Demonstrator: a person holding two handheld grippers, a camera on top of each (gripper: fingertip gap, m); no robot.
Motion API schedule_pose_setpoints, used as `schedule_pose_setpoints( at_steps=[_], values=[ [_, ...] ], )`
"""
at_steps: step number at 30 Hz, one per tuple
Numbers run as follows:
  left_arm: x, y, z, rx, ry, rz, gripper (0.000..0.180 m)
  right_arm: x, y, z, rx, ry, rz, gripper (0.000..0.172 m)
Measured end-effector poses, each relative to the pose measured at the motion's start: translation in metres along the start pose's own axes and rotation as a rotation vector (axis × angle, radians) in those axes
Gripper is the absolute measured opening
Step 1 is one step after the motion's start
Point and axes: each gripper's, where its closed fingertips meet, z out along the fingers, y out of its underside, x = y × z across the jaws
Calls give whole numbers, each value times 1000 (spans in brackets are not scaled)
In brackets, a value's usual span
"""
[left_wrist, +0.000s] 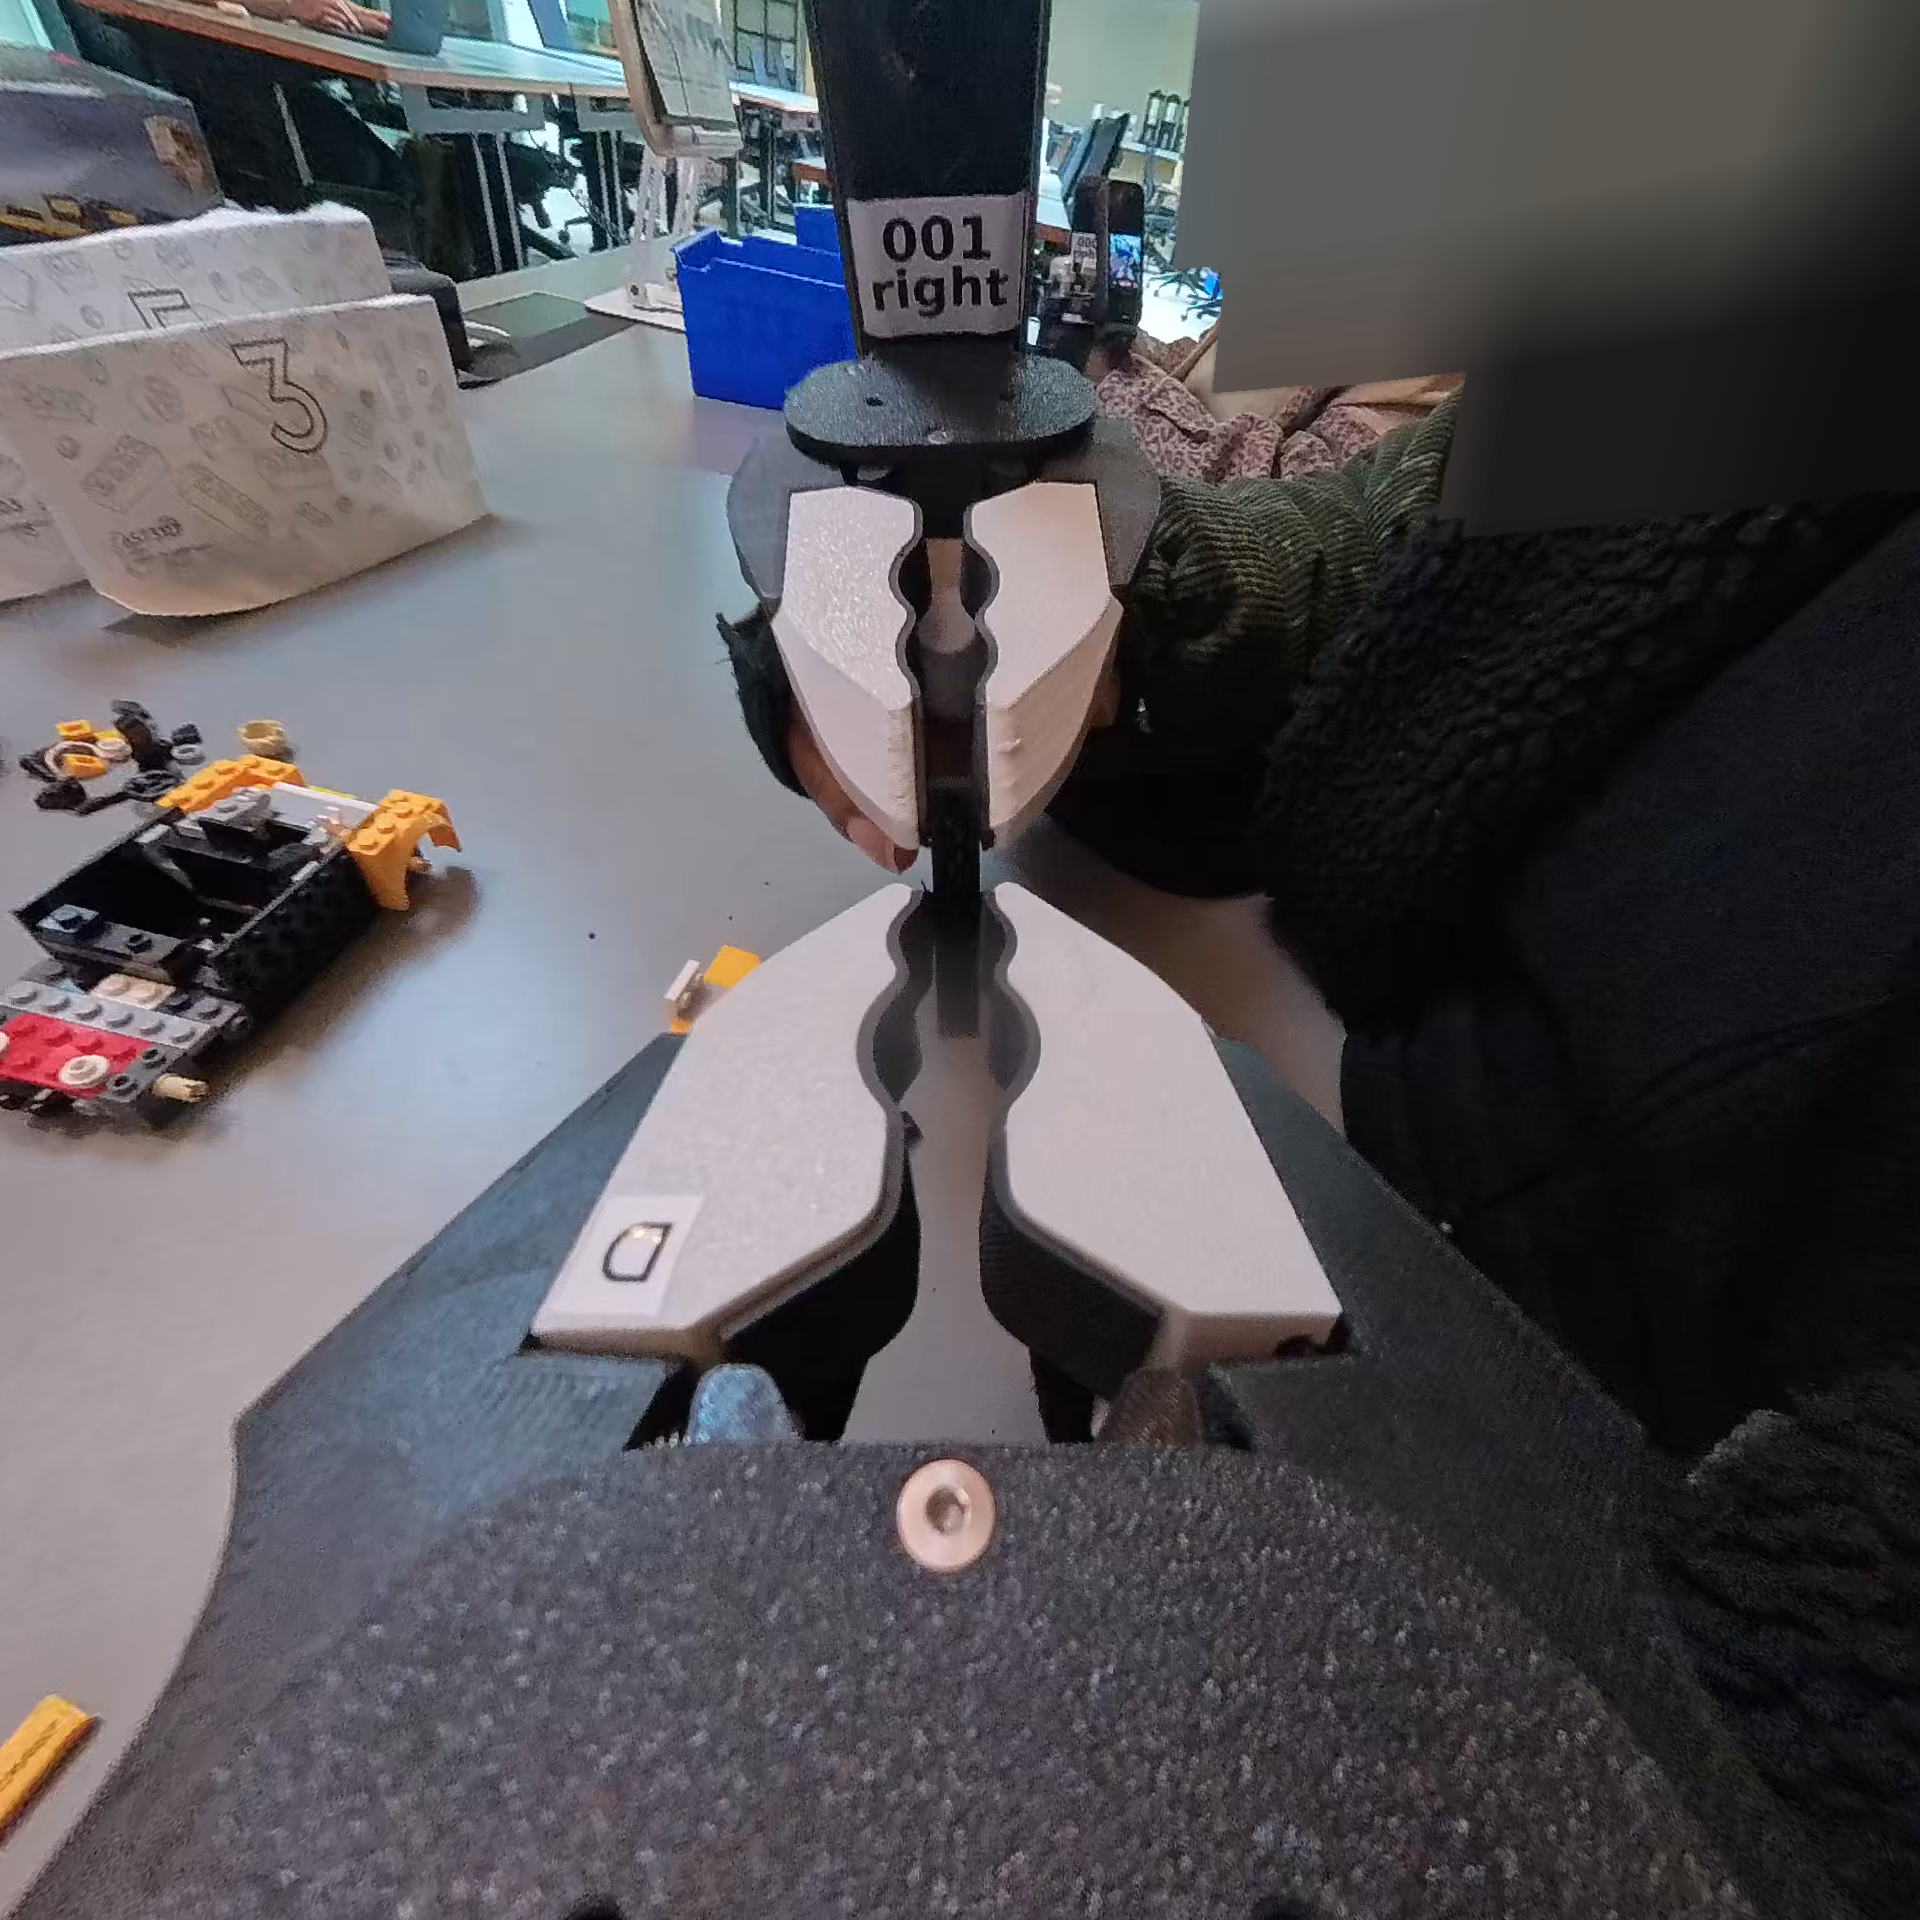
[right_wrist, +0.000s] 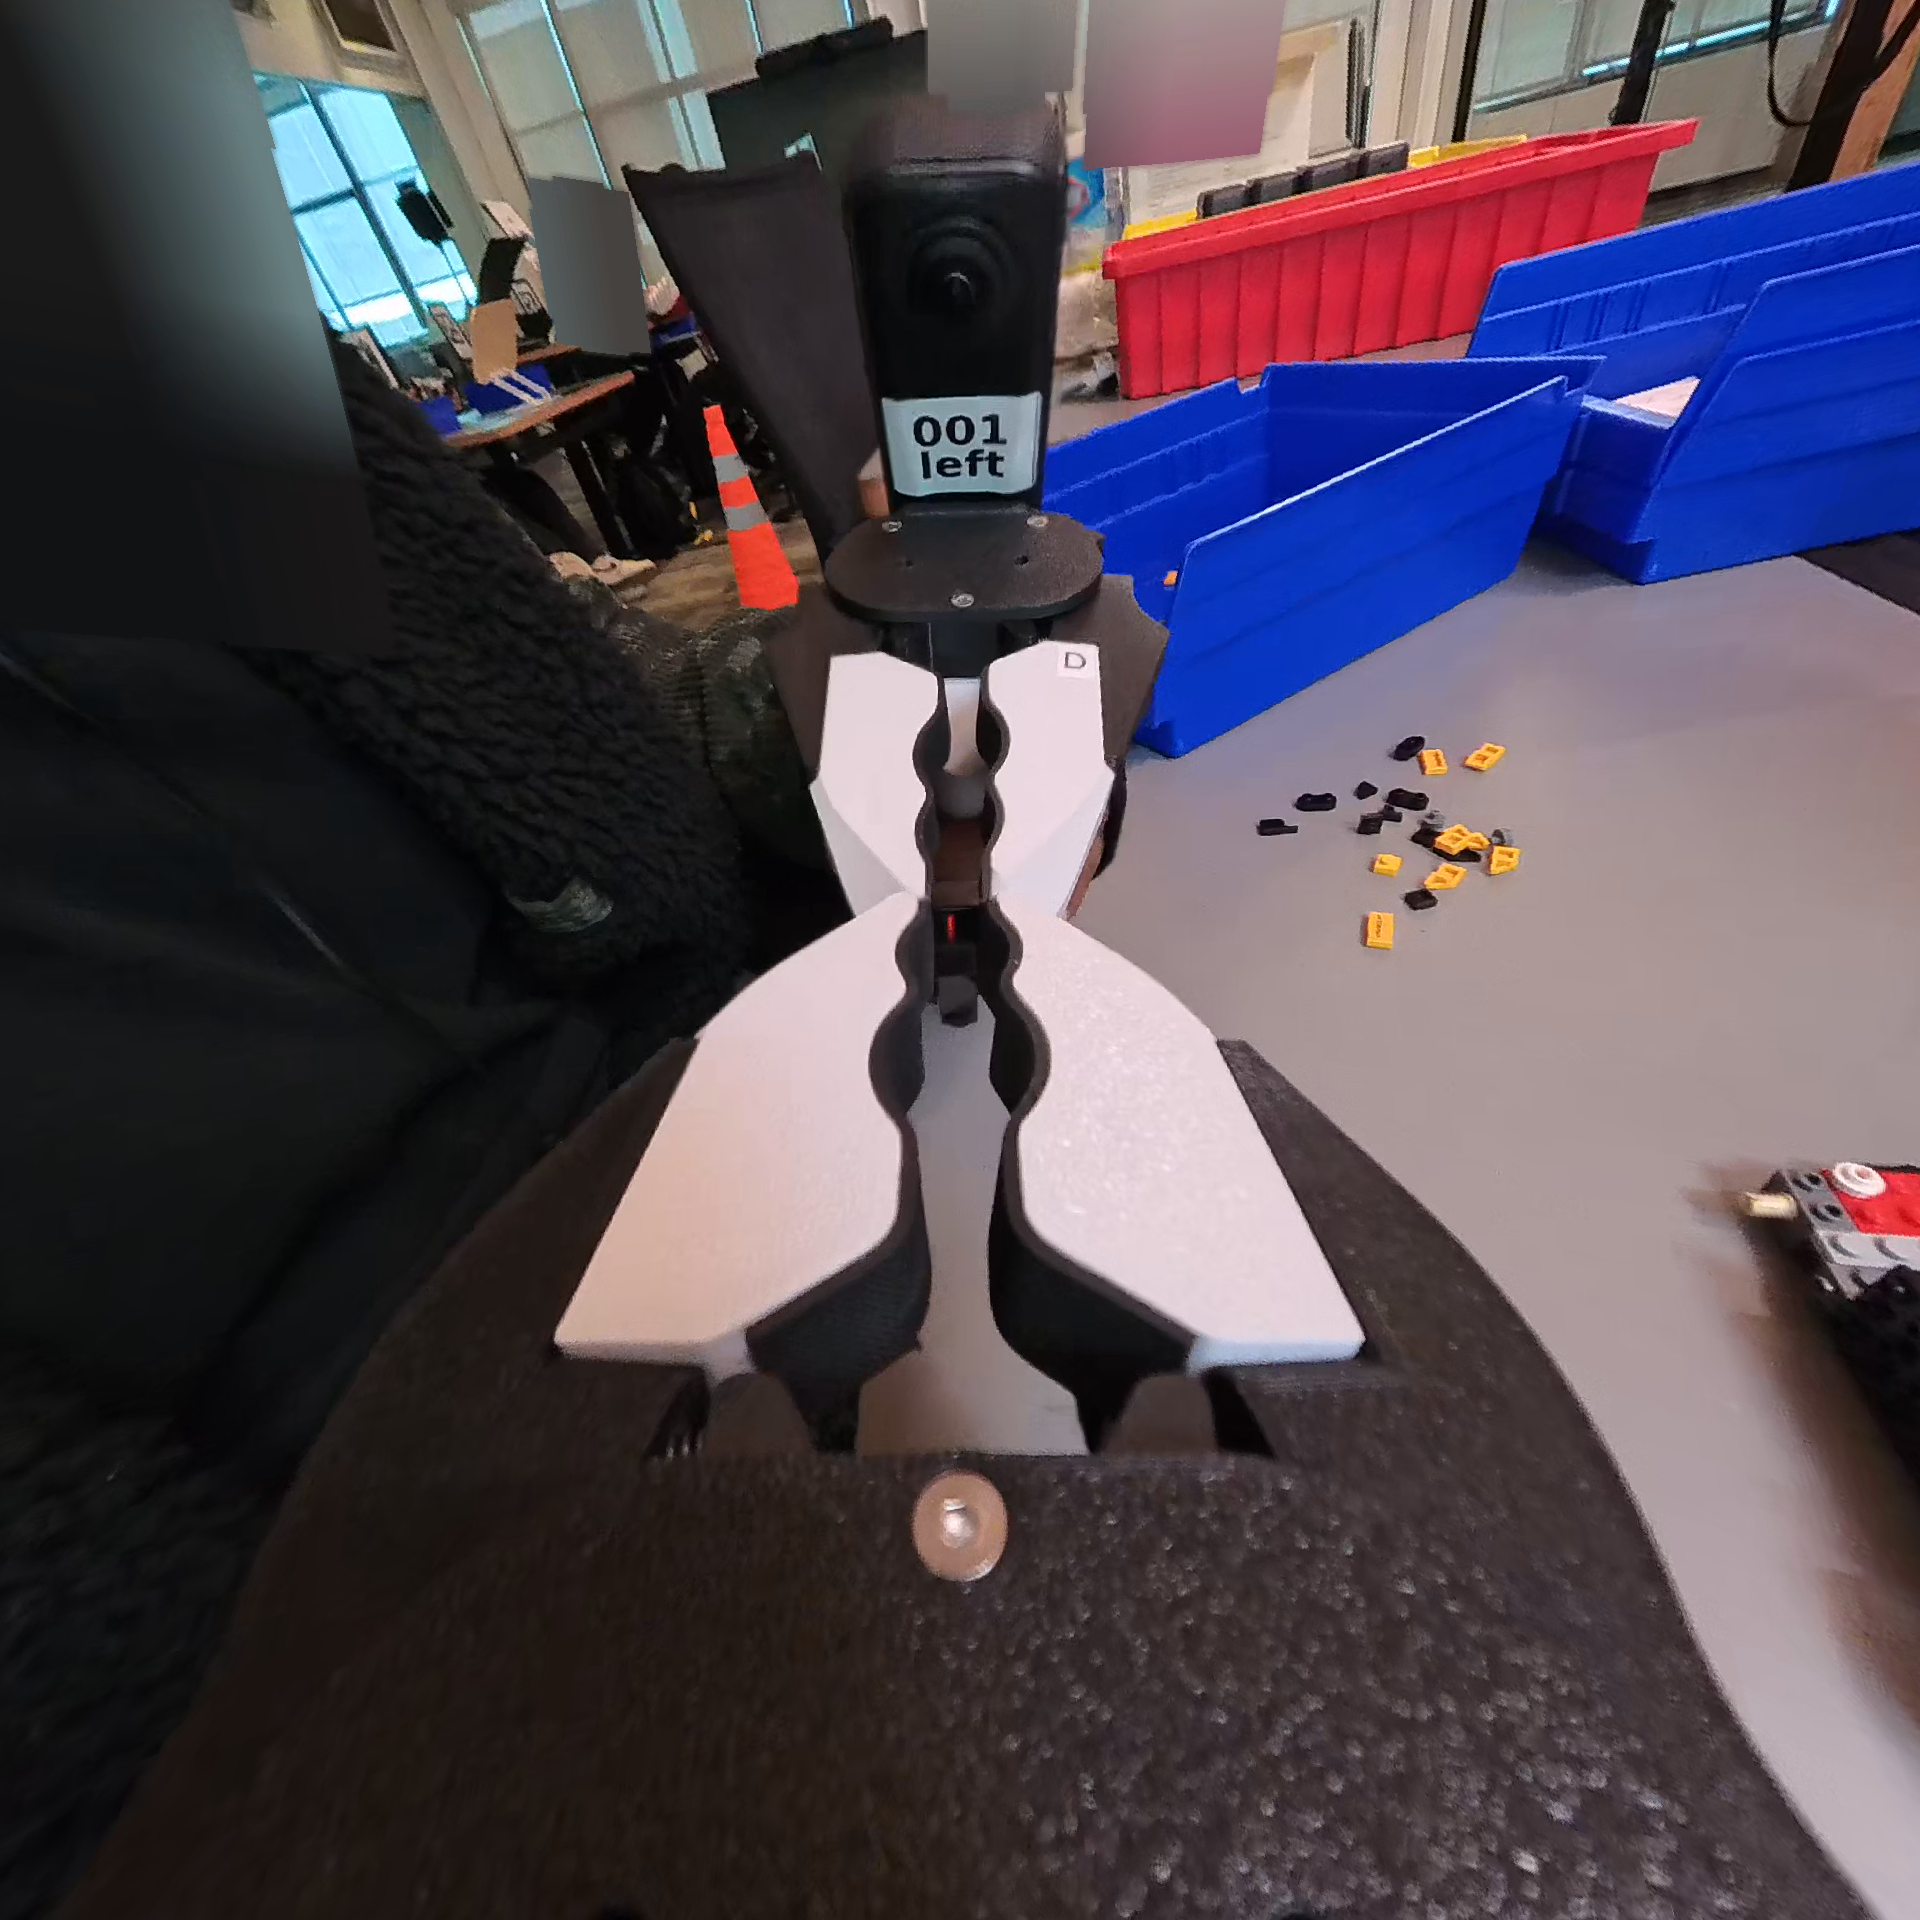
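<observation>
My two grippers meet tip to tip above the grey table (left_wrist: 520, 644). In the left wrist view my left gripper (left_wrist: 951, 896) is shut on a narrow black brick piece (left_wrist: 956, 956) that runs back between its white fingers (left_wrist: 790, 1091). The right gripper (left_wrist: 951, 831) faces it and grips the far end of the same piece. In the right wrist view my right gripper (right_wrist: 956, 920) is shut on that black piece (right_wrist: 956, 997), which shows a small red spot. The left gripper (right_wrist: 961, 883) meets it head on.
A partly built black, orange and red brick car (left_wrist: 197, 914) lies at the left, with small loose pieces (left_wrist: 114, 748), a yellow piece (left_wrist: 727, 971) and white paper bags (left_wrist: 229, 447). Loose black and yellow pieces (right_wrist: 1434, 831), blue bins (right_wrist: 1351, 520) and a red bin (right_wrist: 1382, 249) lie to the right. A dark sleeve (left_wrist: 1507, 727) is close by. Only a small space, under 4 cm, lies between the two pairs of fingers.
</observation>
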Motion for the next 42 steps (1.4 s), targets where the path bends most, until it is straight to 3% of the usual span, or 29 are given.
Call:
schedule_pose_setpoints(
  at_steps=[17,26,33,34,35,36,37,39,42],
  values=[
    [11,-16,-7,85,74,-48,8,-10,-2,-9,-39,-44,-85,8],
    [7,-15,-10,108,79,-84,8,-8,4,-5,-15,-36,-30,8],
    [-1,-9,-9,102,57,-132,8,0,18,-3,-66,-11,-6,8],
    [-2,-14,-11,134,63,-143,9,1,22,-2,-91,-6,-7,7],
    [-2,-38,-24,281,98,-192,9,2,49,4,-230,5,-37,7],
    [-7,-46,-31,299,79,-184,9,-1,65,12,-283,1,-45,8],
    [-14,-42,-31,254,0,-122,9,-3,53,16,-211,3,-38,8],
    [-17,-37,-34,254,-14,-160,9,7,15,3,-79,26,-31,8],
    [-27,-31,-35,264,0,-280,9,23,19,-4,-99,98,-22,8]
  ],
)
